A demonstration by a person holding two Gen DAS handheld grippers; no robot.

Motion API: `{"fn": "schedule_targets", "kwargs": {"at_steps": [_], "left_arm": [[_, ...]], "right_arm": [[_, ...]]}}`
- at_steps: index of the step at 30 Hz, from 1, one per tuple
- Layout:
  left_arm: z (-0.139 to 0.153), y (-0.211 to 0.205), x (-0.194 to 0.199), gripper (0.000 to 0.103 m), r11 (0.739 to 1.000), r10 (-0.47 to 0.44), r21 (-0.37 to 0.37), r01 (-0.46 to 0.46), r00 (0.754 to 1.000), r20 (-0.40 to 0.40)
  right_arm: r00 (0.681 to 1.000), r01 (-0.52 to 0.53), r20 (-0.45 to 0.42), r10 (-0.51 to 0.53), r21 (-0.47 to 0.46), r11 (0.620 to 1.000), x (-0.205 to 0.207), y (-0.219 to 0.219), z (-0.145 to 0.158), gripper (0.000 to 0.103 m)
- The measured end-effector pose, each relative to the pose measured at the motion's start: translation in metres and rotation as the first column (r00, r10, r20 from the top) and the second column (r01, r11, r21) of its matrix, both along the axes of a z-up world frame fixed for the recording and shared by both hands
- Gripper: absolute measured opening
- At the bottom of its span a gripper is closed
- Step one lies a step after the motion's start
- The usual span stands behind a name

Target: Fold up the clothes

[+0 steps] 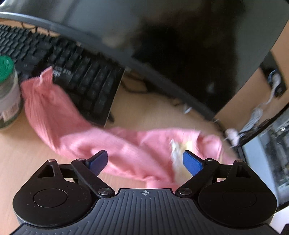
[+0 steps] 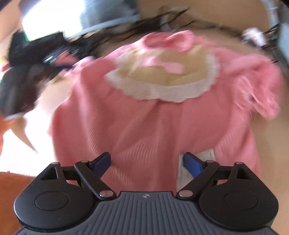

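A pink ribbed garment [image 1: 75, 133] lies crumpled on a light wooden desk [image 1: 18, 162], one end draped over a keyboard. My left gripper [image 1: 145, 162] is open just above it, blue fingertips [image 1: 192, 162] spread wide over the cloth. In the right wrist view the same pink garment [image 2: 144, 126] lies flatter, with a white lace collar [image 2: 162, 94] at its far end and a white label [image 2: 182, 173] by my right fingertip. My right gripper [image 2: 147, 162] is open just above the near part of the cloth. Both views are motion-blurred.
A black keyboard [image 1: 77, 72] lies behind the garment under a dark monitor [image 1: 180, 45]. A jar with a green lid [image 1: 7, 94] stands at the left. White cables [image 1: 256, 115] and a second screen [image 1: 271, 153] are at the right. Dark cables [image 2: 171, 16] run behind the garment.
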State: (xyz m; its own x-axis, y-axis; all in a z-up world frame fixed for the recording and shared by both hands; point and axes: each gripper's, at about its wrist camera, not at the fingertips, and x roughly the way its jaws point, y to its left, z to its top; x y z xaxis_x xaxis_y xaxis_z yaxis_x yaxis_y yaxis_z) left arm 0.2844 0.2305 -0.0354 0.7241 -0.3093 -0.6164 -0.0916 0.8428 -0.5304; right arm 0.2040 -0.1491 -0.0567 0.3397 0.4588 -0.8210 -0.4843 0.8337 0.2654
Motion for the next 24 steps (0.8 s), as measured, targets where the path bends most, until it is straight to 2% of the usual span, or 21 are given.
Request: {"fn": "schedule_targets", "kwargs": {"at_steps": [4,6,8,12,13,14,16,17,18,20,23,24], "left_arm": [[0.0,0.001,0.009,0.095,0.996,-0.081,-0.022,0.082,0.996,0.024],[-0.004,0.002,0.015,0.095,0.995,-0.099,-0.018,0.099,0.995,0.024],[-0.011,0.007,0.021,0.095,0.996,-0.087,-0.007,0.087,0.996,0.009],[-0.025,0.024,0.031,0.095,0.999,-0.048,0.005,0.048,0.998,-0.037],[-0.027,0.028,0.033,0.095,0.999,-0.048,0.005,0.048,0.998,-0.044],[-0.029,0.03,0.033,0.095,0.998,-0.055,0.006,0.055,0.997,-0.046],[-0.031,0.034,0.034,0.095,0.998,-0.069,0.004,0.069,0.997,-0.043],[-0.032,0.035,0.034,0.095,0.997,-0.073,0.003,0.073,0.996,-0.043],[-0.033,0.038,0.034,0.095,0.997,-0.073,0.002,0.073,0.996,-0.044],[-0.033,0.043,0.034,0.095,0.997,-0.075,-0.004,0.075,0.996,-0.046],[-0.034,0.047,0.035,0.095,0.997,-0.081,-0.015,0.081,0.995,-0.05],[-0.034,0.048,0.034,0.095,0.997,-0.083,-0.012,0.082,0.995,-0.052]], "right_arm": [[0.998,-0.007,0.055,0.007,0.0,1.0,0.051,0.033,0.002,0.085],[0.996,-0.009,0.084,0.009,0.0,1.0,0.078,0.049,0.002,0.079],[0.994,-0.011,0.113,0.011,0.0,1.0,0.105,0.066,0.003,0.063],[0.985,-0.015,0.17,0.015,-0.001,1.0,0.158,0.099,0.004,0.057],[0.983,-0.016,0.184,0.016,-0.001,1.0,0.171,0.107,0.004,0.044],[0.971,-0.037,0.235,0.044,-0.036,0.999,0.169,0.114,0.007,0.029],[0.933,-0.075,0.342,0.112,-0.119,0.99,0.159,0.128,0.014,0.02],[0.908,-0.091,0.392,0.148,-0.162,0.983,0.155,0.135,0.017,0.01],[0.879,-0.104,0.439,0.186,-0.205,0.973,0.15,0.142,0.021,0.006],[0.827,-0.105,0.504,0.251,-0.299,0.948,0.15,0.155,0.018,0.006],[0.768,-0.061,0.549,0.329,-0.449,0.892,0.167,0.171,-0.005,0.006],[0.762,-0.06,0.549,0.343,-0.468,0.882,0.167,0.174,-0.011,0.007]]}}
